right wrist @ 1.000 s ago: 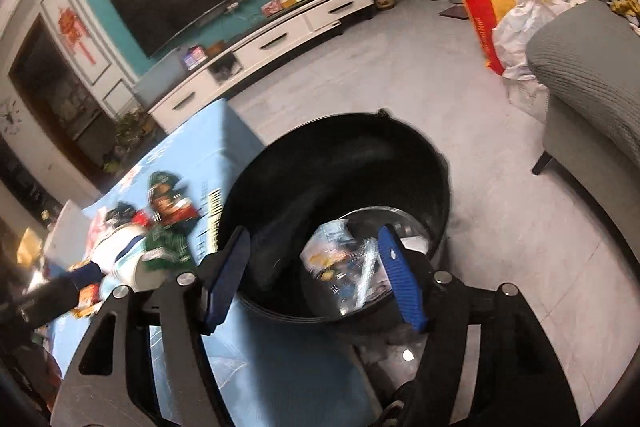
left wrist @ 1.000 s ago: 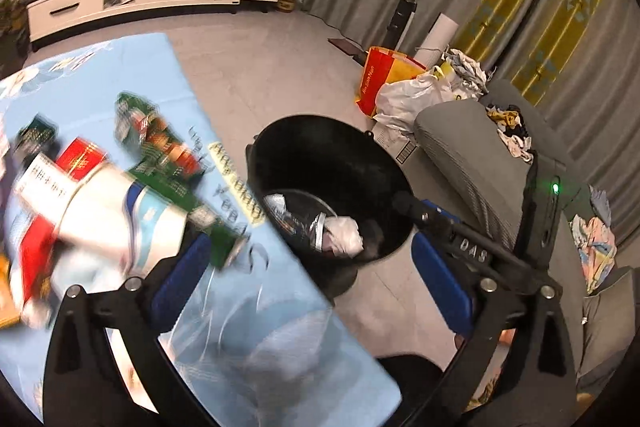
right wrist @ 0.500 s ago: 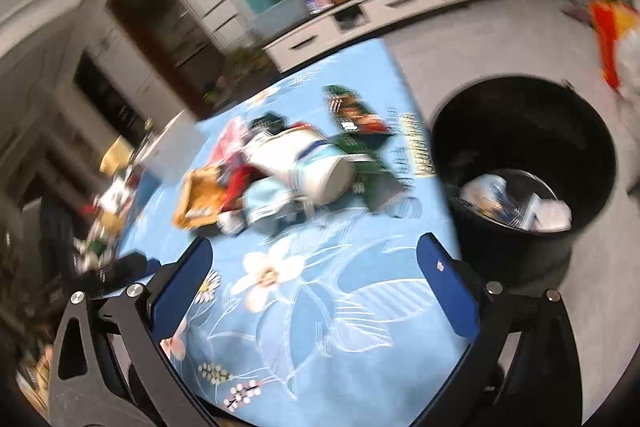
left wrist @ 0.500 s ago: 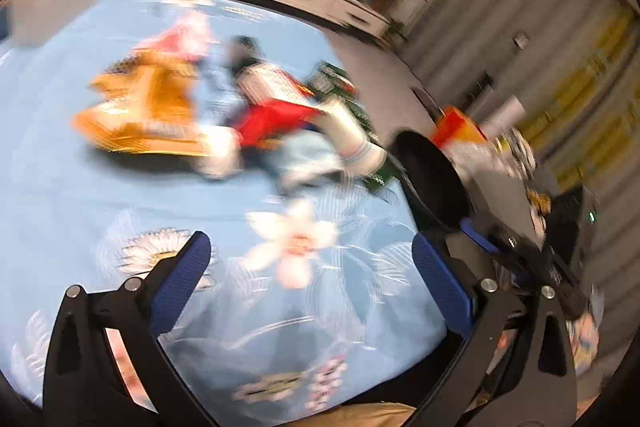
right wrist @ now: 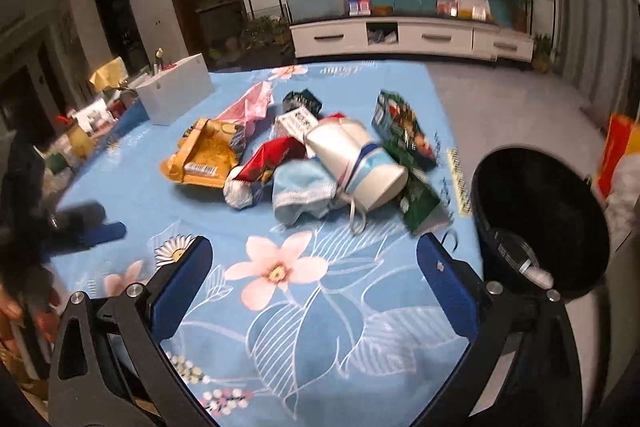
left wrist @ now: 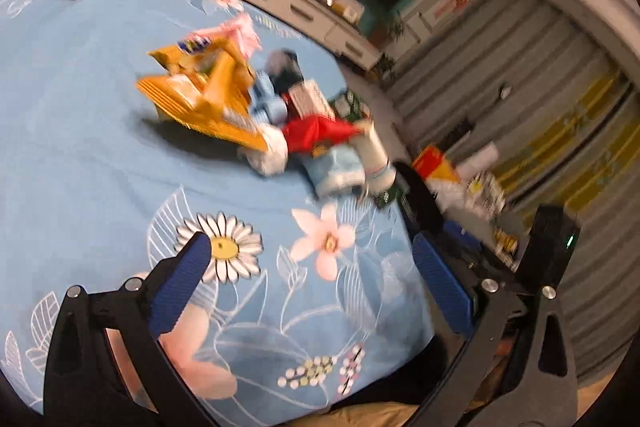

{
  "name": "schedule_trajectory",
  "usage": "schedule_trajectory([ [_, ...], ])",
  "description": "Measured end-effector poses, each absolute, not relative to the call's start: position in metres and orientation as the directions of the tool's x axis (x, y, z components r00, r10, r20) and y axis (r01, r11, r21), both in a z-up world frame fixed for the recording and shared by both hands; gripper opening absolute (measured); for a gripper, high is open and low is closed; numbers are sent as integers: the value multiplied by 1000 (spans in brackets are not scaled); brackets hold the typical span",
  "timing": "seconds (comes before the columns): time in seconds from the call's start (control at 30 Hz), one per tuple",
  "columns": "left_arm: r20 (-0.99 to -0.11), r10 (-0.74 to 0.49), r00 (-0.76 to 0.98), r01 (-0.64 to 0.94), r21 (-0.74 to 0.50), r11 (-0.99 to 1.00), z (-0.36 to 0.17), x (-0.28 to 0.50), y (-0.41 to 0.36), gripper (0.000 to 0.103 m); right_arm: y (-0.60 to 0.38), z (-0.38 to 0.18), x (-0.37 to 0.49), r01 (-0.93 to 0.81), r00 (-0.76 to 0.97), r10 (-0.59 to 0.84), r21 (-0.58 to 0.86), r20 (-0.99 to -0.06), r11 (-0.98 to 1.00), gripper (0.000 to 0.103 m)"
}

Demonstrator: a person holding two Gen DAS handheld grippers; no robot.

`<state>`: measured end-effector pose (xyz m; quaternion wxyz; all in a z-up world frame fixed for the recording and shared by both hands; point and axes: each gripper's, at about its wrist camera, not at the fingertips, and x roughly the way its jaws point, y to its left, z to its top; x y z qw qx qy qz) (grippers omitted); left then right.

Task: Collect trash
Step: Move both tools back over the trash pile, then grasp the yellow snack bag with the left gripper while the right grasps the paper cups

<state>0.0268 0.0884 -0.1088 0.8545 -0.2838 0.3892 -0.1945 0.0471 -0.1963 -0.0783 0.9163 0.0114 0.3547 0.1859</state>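
Observation:
A pile of trash lies on the blue flowered tablecloth [right wrist: 280,327]: a yellow snack bag [right wrist: 204,157], a pink wrapper [right wrist: 250,103], a red wrapper [right wrist: 264,161], a light blue face mask [right wrist: 304,191], a white cup [right wrist: 356,163] and green wrappers [right wrist: 404,131]. The black trash bin [right wrist: 540,219] stands on the floor right of the table, with some trash inside. My right gripper [right wrist: 314,291] is open and empty, above the cloth short of the pile. My left gripper [left wrist: 308,287] is open and empty, also short of the pile; the yellow bag [left wrist: 204,99] is ahead.
A white box [right wrist: 176,93] stands at the table's far left. Clutter lies along the left edge. A white TV cabinet [right wrist: 408,37] runs along the far wall. An orange bag [right wrist: 616,151] sits on the floor beyond the bin.
Both grippers have swung from above the bin back over the table and now face the trash pile. The right gripper has opened wider and no longer holds the clear wrapper.

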Motion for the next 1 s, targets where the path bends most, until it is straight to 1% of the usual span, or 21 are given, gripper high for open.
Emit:
schedule_trajectory([
  [0.07,-550,-536,640,97,-635,767,-108,31,96,100,-191,-76,52,-340,691,338,125,-639,932,100],
  [0.13,-567,-497,657,75,-606,792,-106,35,102,100,-189,-75,58,-336,697,333,120,-636,934,100],
  [0.3,-621,-371,690,15,-500,866,-101,53,116,100,-186,-75,82,-311,697,323,135,-641,941,100],
  [0.43,-646,-296,704,19,-399,917,-92,76,114,100,-184,-77,101,-294,704,310,135,-639,946,100],
  [0.5,-649,-279,708,38,-360,932,-88,90,109,100,-182,-77,109,-286,715,295,120,-634,951,99],
  [0.67,-672,-249,698,80,-272,959,-86,123,89,100,-180,-89,137,-281,694,280,108,-664,954,78],
  [0.7,-681,-236,693,82,-251,965,-88,129,86,99,-179,-92,142,-288,684,286,112,-671,951,77],
  [0.77,-701,-213,681,84,-215,973,-93,141,81,93,-174,-97,148,-301,674,288,103,-681,948,71],
  [0.83,-720,-199,665,85,-191,978,-98,150,76,90,-169,-103,154,-311,667,273,73,-693,948,69],
  [0.9,-738,-176,652,83,-162,983,-104,156,72,88,-165,-109,159,-317,663,254,43,-704,948,62],
  [0.93,-743,-170,647,83,-152,985,-107,158,71,83,-163,-112,163,-318,657,244,31,-713,948,60],
  [0.97,-753,-164,637,86,-142,986,-110,161,69,77,-163,-114,166,-319,652,243,31,-718,947,53],
  [1.0,-761,-158,629,86,-134,987,-112,163,68,74,-164,-117,169,-315,646,239,32,-725,948,51],
])
